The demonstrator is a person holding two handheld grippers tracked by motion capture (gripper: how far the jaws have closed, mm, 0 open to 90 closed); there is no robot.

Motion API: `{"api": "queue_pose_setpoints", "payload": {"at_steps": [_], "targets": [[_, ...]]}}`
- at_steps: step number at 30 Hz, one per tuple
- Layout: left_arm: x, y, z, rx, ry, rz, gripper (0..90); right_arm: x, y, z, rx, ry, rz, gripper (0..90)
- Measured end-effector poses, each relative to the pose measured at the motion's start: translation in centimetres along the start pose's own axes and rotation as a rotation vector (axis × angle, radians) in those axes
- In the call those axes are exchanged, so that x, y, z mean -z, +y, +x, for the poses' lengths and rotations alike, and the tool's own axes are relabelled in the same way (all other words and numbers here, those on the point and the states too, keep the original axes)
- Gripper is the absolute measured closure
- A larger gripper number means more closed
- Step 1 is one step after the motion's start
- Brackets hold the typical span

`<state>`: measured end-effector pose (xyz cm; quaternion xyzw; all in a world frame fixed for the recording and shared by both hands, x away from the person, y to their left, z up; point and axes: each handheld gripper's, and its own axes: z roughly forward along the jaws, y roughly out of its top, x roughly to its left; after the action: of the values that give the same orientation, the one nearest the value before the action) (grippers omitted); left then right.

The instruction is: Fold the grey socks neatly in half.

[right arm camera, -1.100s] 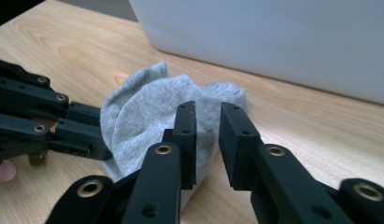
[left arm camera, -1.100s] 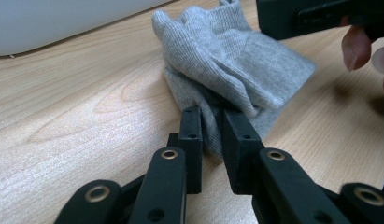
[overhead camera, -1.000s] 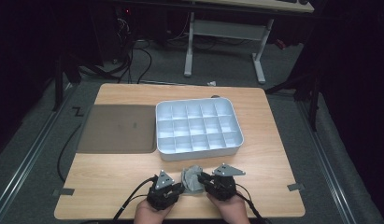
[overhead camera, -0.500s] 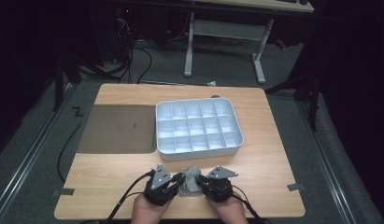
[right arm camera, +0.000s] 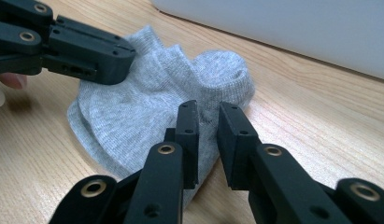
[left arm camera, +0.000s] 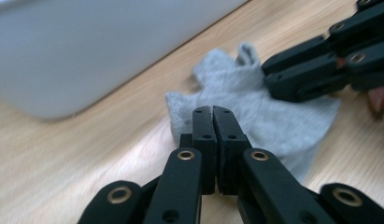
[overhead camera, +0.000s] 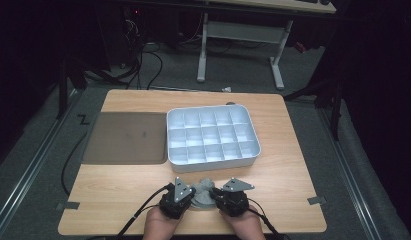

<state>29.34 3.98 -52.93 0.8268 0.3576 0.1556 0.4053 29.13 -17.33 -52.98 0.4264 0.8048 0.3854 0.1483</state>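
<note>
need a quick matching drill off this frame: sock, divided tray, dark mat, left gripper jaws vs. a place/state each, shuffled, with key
Things
1. grey sock
2. white divided tray
3. dark mat
4. left gripper

Place or state
A. flat on the table, left of the tray
B. jaws closed together
C. crumpled on the table between the two grippers
D. mid-table, compartments empty

Pairs: 1-C, 2-D, 3-A, 4-B

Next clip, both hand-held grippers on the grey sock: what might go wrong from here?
1. The left hand-held gripper looks shut at the sock edge; a thin pinch may slip.
2. The right hand-held gripper is open over it, so it may close on several folds.
3. The tray sits close ahead; lifting could snag it.
</note>
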Motion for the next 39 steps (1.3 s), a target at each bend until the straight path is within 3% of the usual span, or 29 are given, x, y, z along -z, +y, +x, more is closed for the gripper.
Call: {"api": "queue_pose_setpoints", "payload": {"at_steps": [4,8,12,14,15,17,22,23,26,30,32,36,39], "targets": [[0.0,-0.4,0.1,0.016,-0.011,-0.019,90.0,0.0,0.0,-0.1,-0.012,0.003,0.001,79.0],[0.0,-0.4,0.3,0.059,-0.043,-0.033,90.0,0.0,0.0,-0.1,-0.011,0.002,0.0,78.2],[-0.1,-0.4,0.0,0.049,-0.046,-0.04,88.8,0.4,0.0,-0.2,-0.028,0.001,-0.019,72.6],[-0.1,-0.4,-0.2,0.051,-0.052,-0.041,88.1,1.1,0.1,-0.4,-0.058,0.012,-0.052,67.9],[-0.1,-0.4,-0.3,0.053,-0.055,-0.041,87.7,1.9,0.1,-0.8,-0.104,0.038,-0.074,64.2],[-0.2,-0.3,-0.5,0.057,-0.064,-0.042,87.4,2.2,0.0,-0.9,-0.13,0.045,-0.076,62.7],[-0.1,-0.2,-0.8,0.06,-0.075,-0.047,86.3,2.0,-0.7,-1.1,-0.179,0.049,-0.036,56.1],[0.5,-0.1,-0.7,0.073,-0.07,-0.082,83.1,1.6,-0.9,-1.1,-0.179,0.044,-0.01,55.8],[1.2,0.3,-1.2,0.06,-0.074,-0.123,82.6,1.2,-1.0,-1.1,-0.175,0.039,0.014,56.0],[1.2,1.5,-2.8,0.007,-0.127,-0.147,81.7,1.1,-1.0,-0.9,-0.147,0.028,0.012,57.7],[0.6,1.8,-3.3,-0.009,-0.127,-0.131,81.7,1.1,-1.0,-0.8,-0.142,0.022,0.014,58.5],[-1.3,1.2,-3.0,-0.021,-0.061,-0.021,86.9,1.1,-1.0,-0.8,-0.142,0.026,0.013,58.8],[-1.4,0.7,-2.9,-0.036,-0.036,-0.028,90.0,1.2,-1.0,-0.8,-0.147,0.04,0.017,56.7]]}}
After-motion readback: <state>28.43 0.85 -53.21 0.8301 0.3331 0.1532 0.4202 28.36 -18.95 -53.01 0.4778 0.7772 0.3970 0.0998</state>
